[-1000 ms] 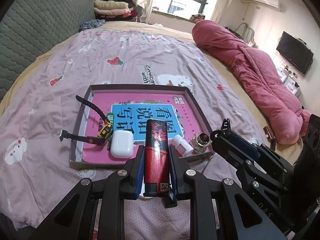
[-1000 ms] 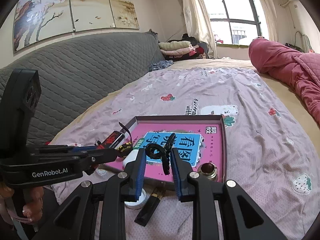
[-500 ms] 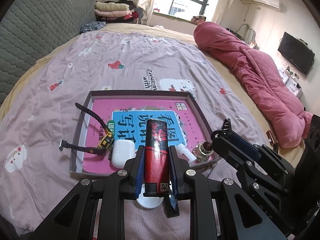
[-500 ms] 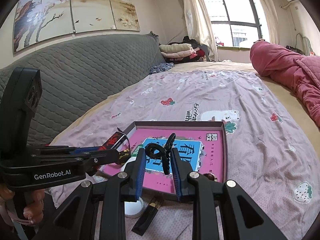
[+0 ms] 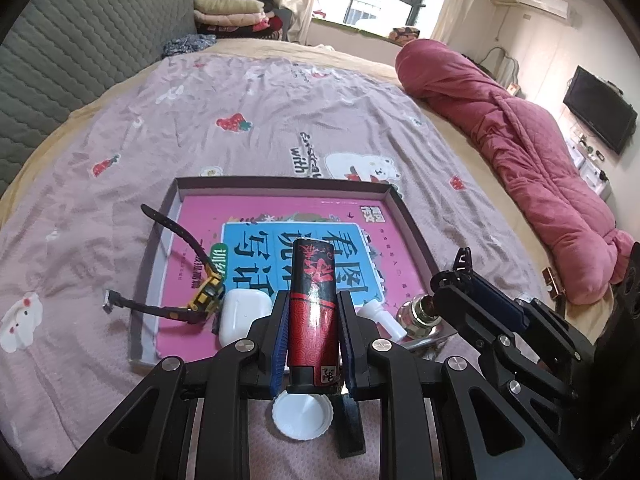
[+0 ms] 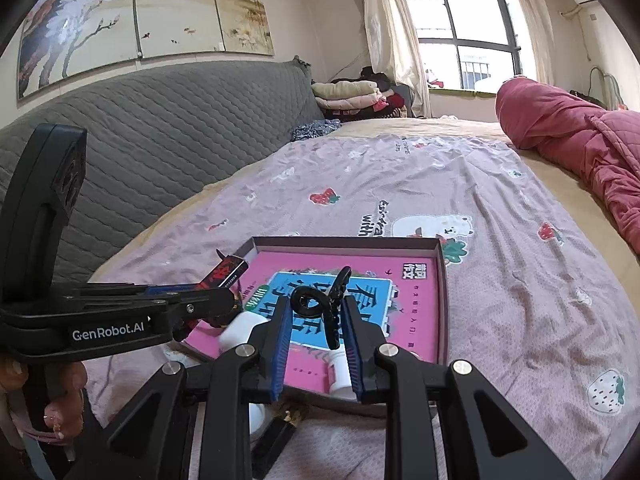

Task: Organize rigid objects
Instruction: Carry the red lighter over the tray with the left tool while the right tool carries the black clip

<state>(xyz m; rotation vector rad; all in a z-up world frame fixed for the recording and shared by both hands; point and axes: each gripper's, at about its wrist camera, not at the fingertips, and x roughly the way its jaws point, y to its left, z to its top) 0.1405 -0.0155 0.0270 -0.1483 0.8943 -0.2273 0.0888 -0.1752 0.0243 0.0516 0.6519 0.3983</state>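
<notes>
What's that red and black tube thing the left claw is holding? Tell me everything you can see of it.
The red and black tube is a slim cylinder with a glossy printed wrap: black with red brushwork on the upper part, red with a fine pattern below, and a small label near its base. It looks like hard plastic or metal. It stands roughly upright, pinched between the blue pads of the left claw, raised above the near edge of the tray. Nothing else touches it.
</notes>
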